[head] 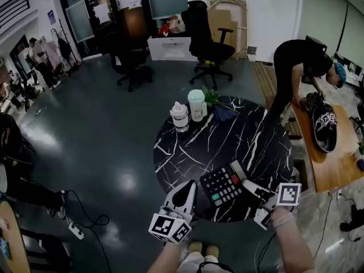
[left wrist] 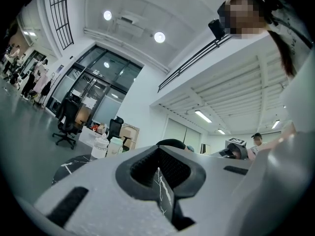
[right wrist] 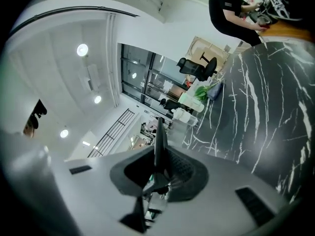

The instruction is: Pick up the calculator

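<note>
The calculator [head: 222, 185], black with white, red and green keys, hangs tilted over the near edge of the round black marble table [head: 227, 135]. My right gripper [head: 245, 185] is shut on its right edge. In the right gripper view the calculator [right wrist: 159, 141] shows edge-on as a thin dark plate pinched between the pads of the right gripper [right wrist: 160, 173], with the table [right wrist: 261, 97] below and to the right. My left gripper [head: 189, 187] is just left of the calculator with its jaws together and nothing in them. In its own view the left gripper [left wrist: 160, 173] shows only a thin slit.
At the table's far side stand a clear bottle [head: 180, 117], a pale green tumbler [head: 197, 104], a leafy sprig [head: 213, 98] and a dark cloth [head: 224, 114]. A person [head: 301, 67] bends over a wooden bench with a shoe [head: 321, 121] at the right. Office chairs [head: 210, 44] stand behind.
</note>
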